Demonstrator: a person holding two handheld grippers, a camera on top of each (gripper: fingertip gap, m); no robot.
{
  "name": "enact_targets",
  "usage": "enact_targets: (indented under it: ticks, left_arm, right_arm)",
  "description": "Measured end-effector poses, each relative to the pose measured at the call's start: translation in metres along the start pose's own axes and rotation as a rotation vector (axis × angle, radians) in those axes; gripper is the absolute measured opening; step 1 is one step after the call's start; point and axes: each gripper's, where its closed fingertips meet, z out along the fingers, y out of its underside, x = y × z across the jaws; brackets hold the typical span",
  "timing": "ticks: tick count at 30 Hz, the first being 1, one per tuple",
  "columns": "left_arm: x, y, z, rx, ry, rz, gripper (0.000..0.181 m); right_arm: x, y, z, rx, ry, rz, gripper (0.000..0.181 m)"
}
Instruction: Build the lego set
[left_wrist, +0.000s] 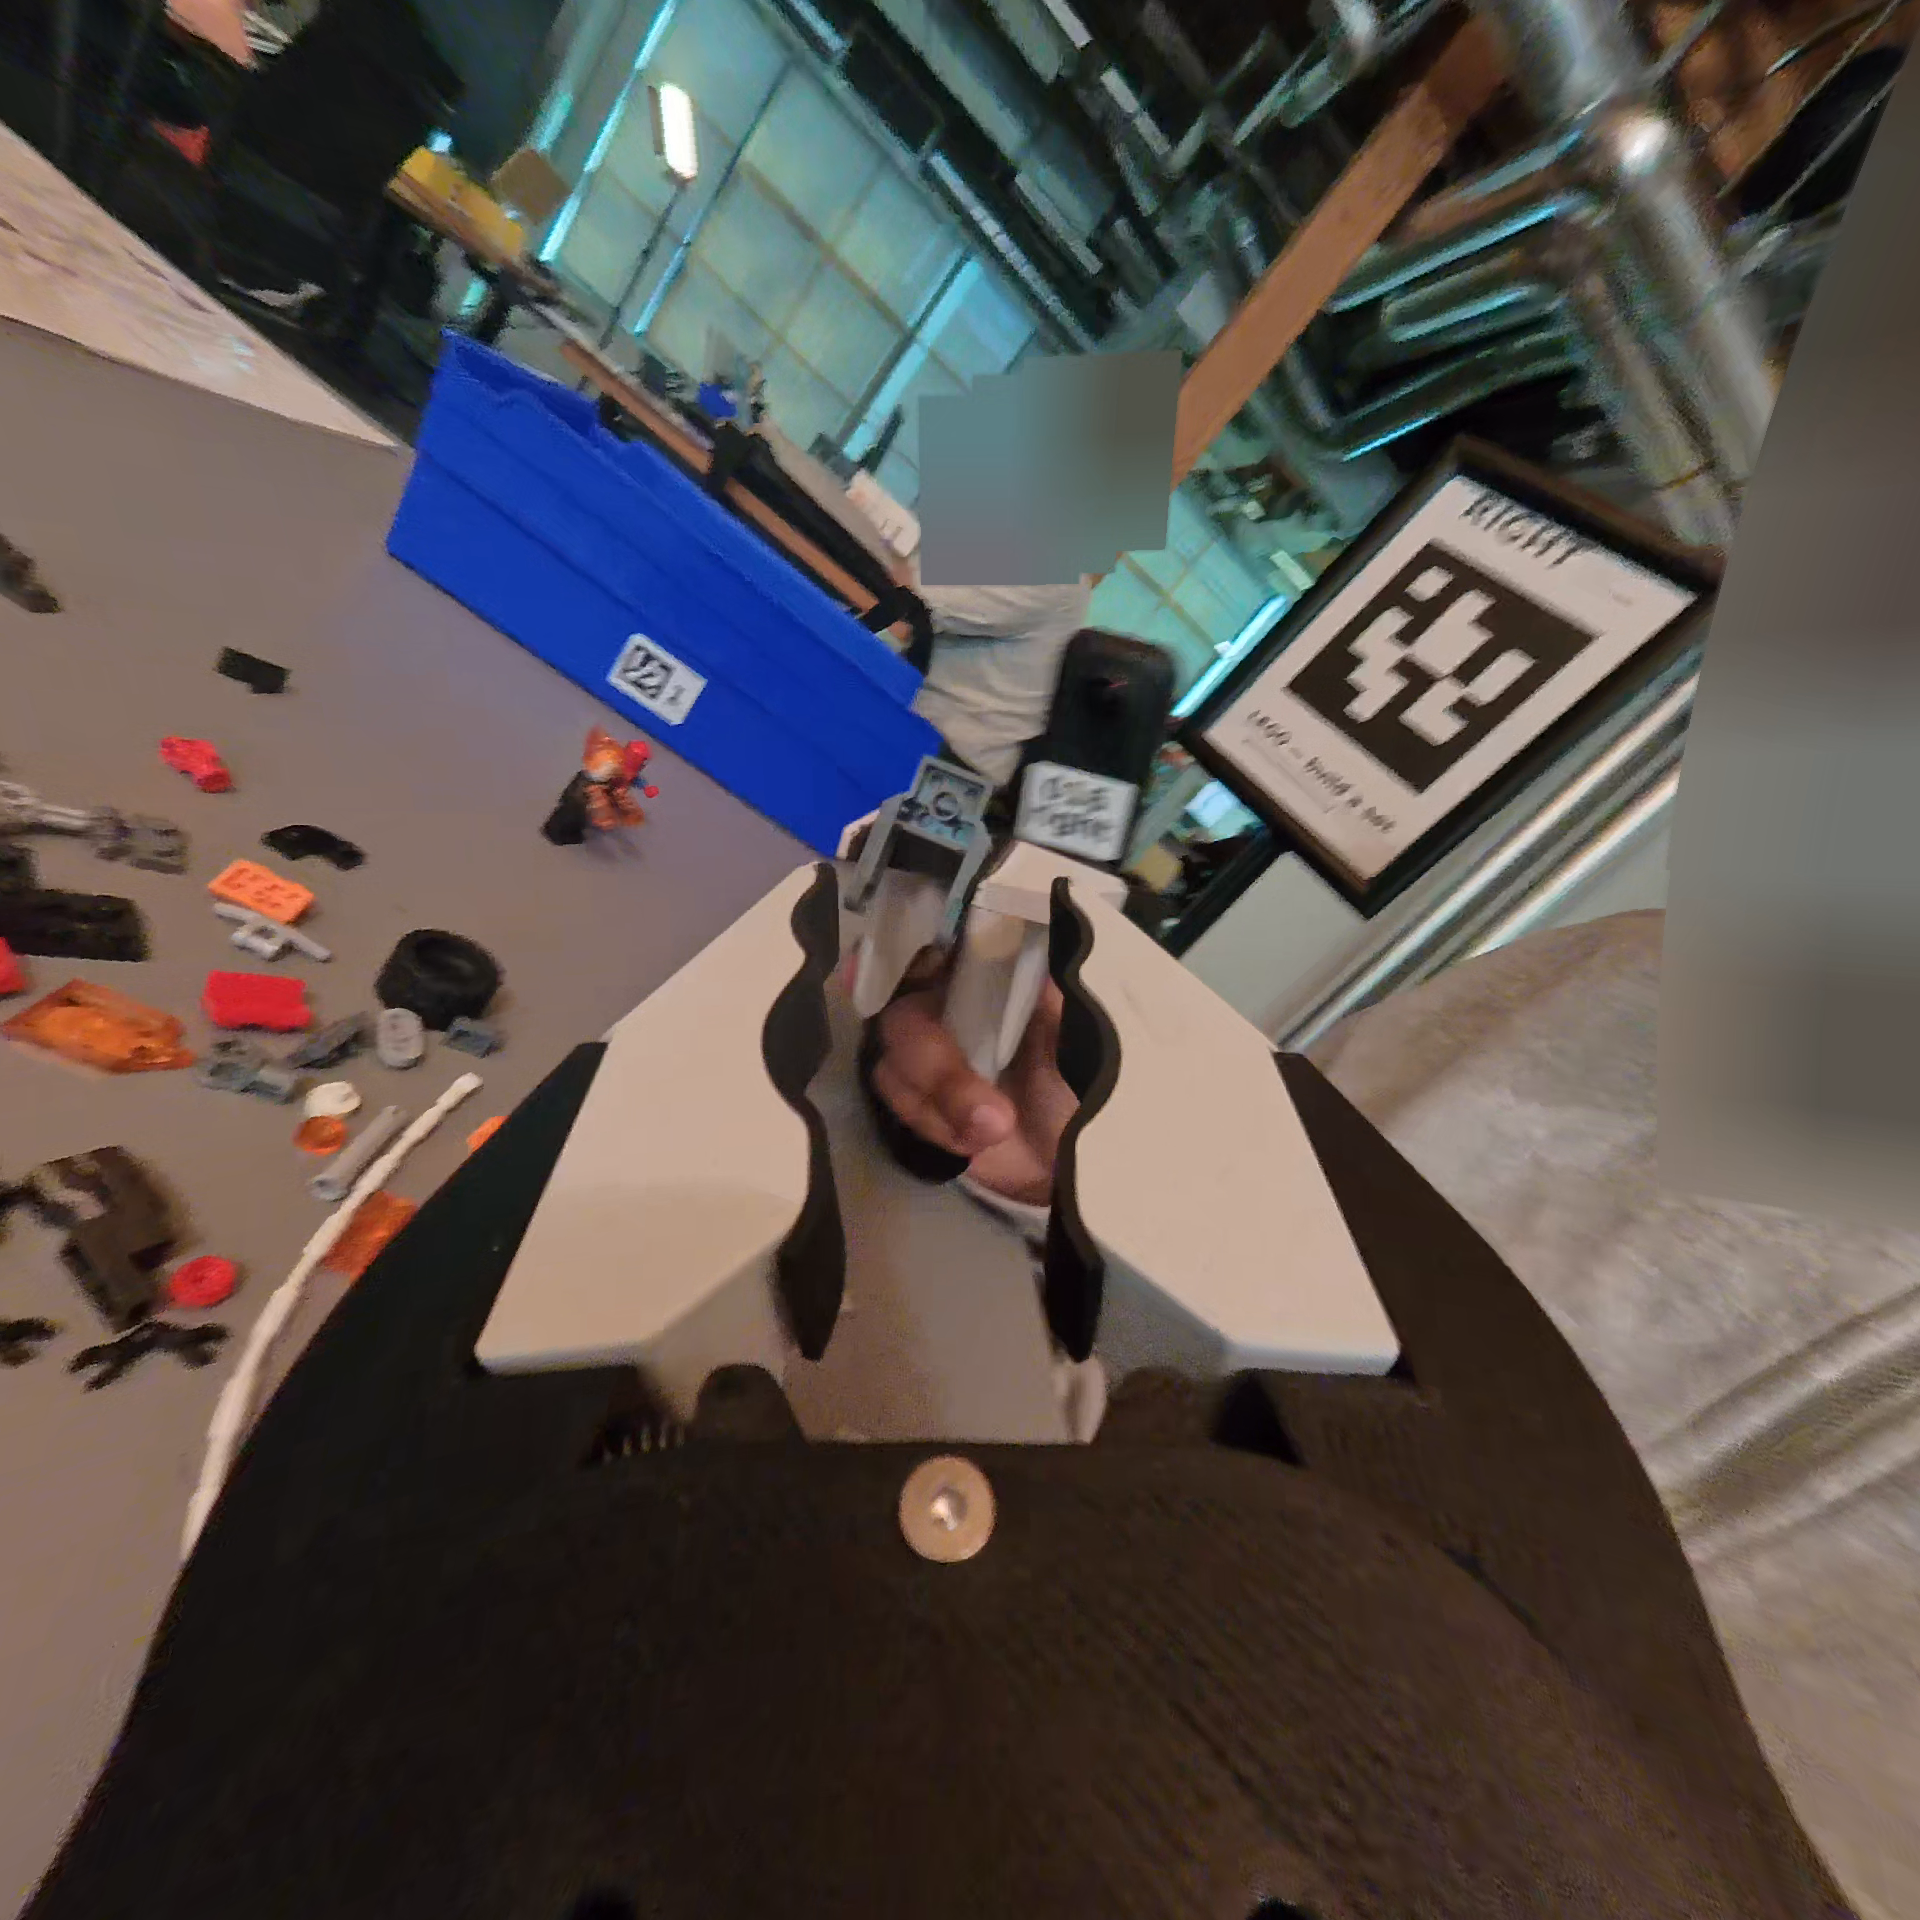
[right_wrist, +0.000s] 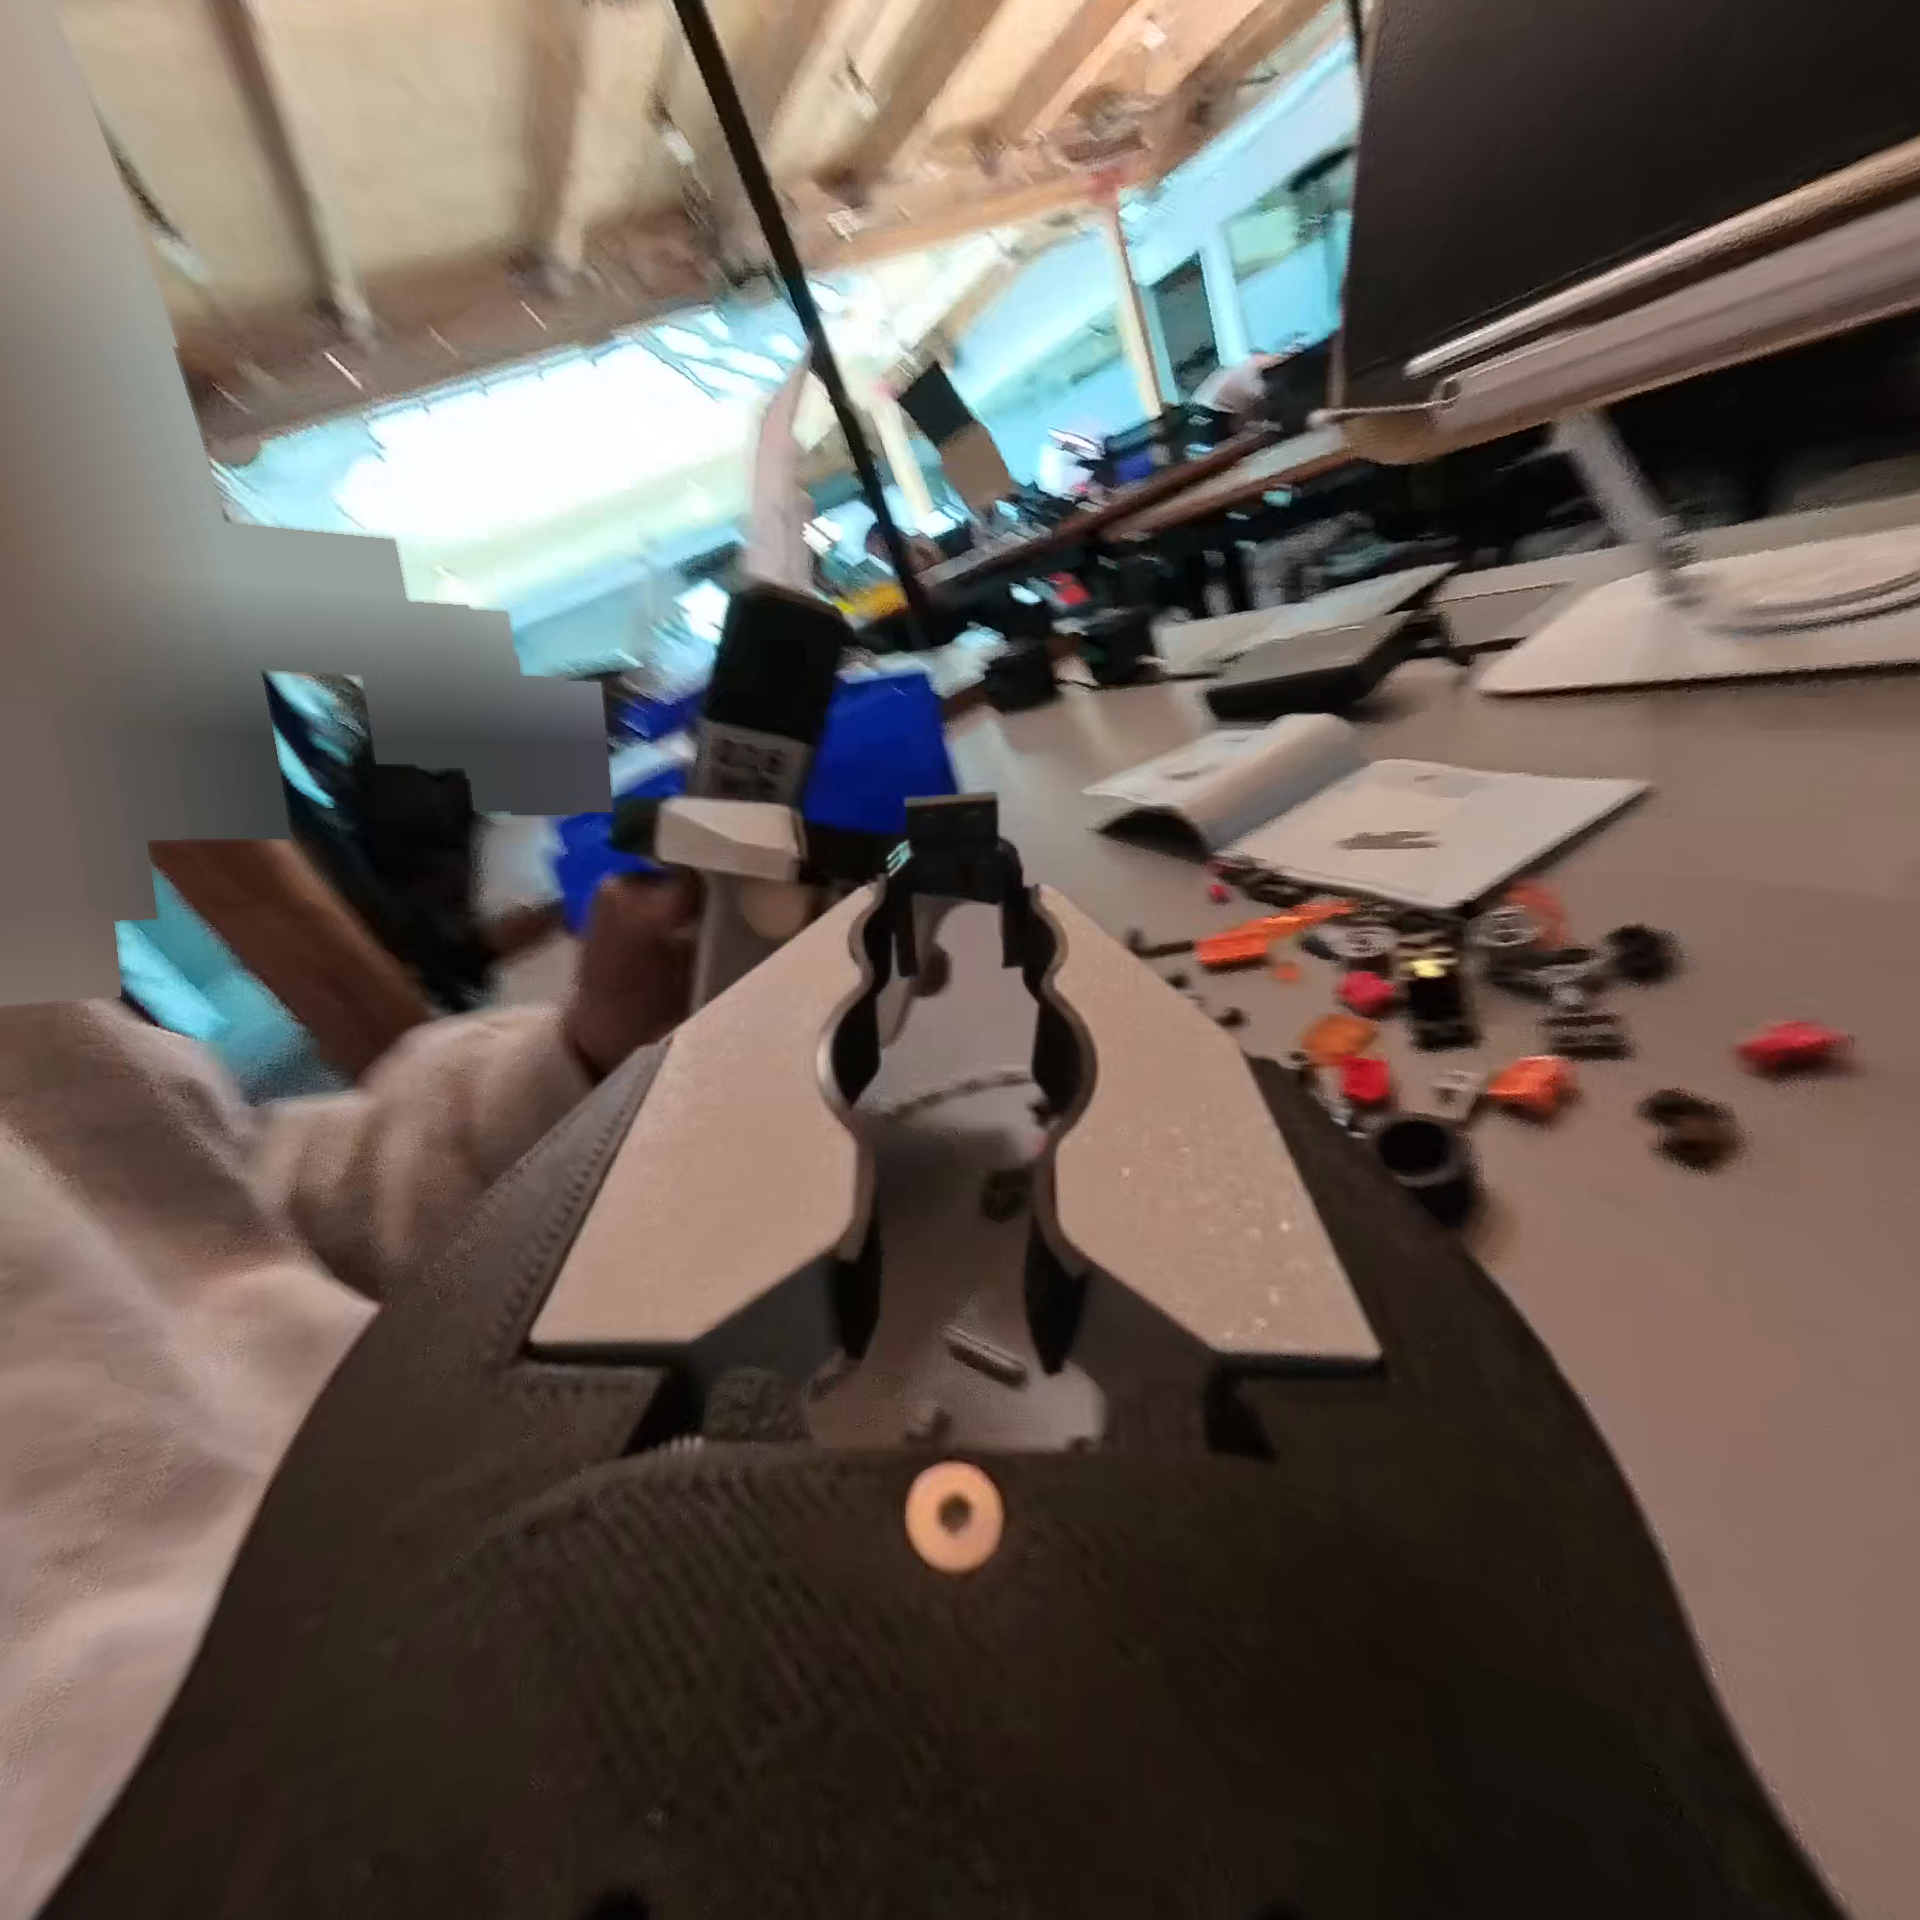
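Note:
My right gripper (right_wrist: 961, 920) is raised off the table and shut on a small dark grey lego piece (right_wrist: 951, 836). The piece's two legs run back between the fingertips. The same piece (left_wrist: 925, 821) shows in the left wrist view, just beyond my left gripper (left_wrist: 945, 894), which is open and empty. The two grippers face each other at close range. Loose lego parts lie on the grey table (left_wrist: 312, 623): a black tyre (left_wrist: 438, 977), a red brick (left_wrist: 256, 1000), an orange plate (left_wrist: 260, 889) and a minifigure (left_wrist: 608, 784). The scatter of parts (right_wrist: 1455, 987) also shows in the right wrist view.
A blue bin (left_wrist: 644, 592) stands at the back of the table. An open instruction booklet (right_wrist: 1382, 831) lies behind the parts, with a monitor stand (right_wrist: 1683, 613) beyond it. A framed black-and-white marker sign (left_wrist: 1444, 675) stands at the right. A white cable (left_wrist: 343, 1216) crosses the table. Less than 4 cm separates the two grippers' tips. From either gripper's tips it is about 12 centimetres to the red brick (left_wrist: 256, 1000). It is also in sight in the right wrist view (right_wrist: 1374, 1083). The minifigure (left_wrist: 608, 784) lies around 15 centimetres away from my right fingertips.

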Motion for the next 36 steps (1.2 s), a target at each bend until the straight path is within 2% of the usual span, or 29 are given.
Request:
enact_targets:
  ticks: [5,8,12,18,24,36]
  left_arm:
    - [-0.023,0.017,0.001,-0.116,-0.187,0.139,0.033]
    - [-0.025,0.019,0.0,-0.127,-0.196,0.129,0.023]
    - [-0.022,0.017,-0.001,-0.104,-0.144,0.062,0.016]
    - [-0.03,0.018,-0.004,-0.117,-0.179,0.027,0.006]
    - [-0.027,0.012,-0.008,-0.065,-0.085,-0.121,0.004]
    - [-0.022,0.009,-0.012,-0.034,0.016,-0.253,0.003]
  right_arm:
    - [0.017,0.019,0.001,-0.222,0.314,-0.531,0.023]
    - [0.021,0.025,0.003,-0.271,0.407,-0.699,0.023]
    - [0.022,0.034,0.006,-0.328,0.414,-0.725,0.023]
    - [0.024,0.039,0.007,-0.363,0.421,-0.756,0.023]
    - [0.014,0.032,0.008,-0.29,0.365,-0.744,0.022]
    - [0.002,0.023,0.009,-0.198,0.292,-0.715,0.023]
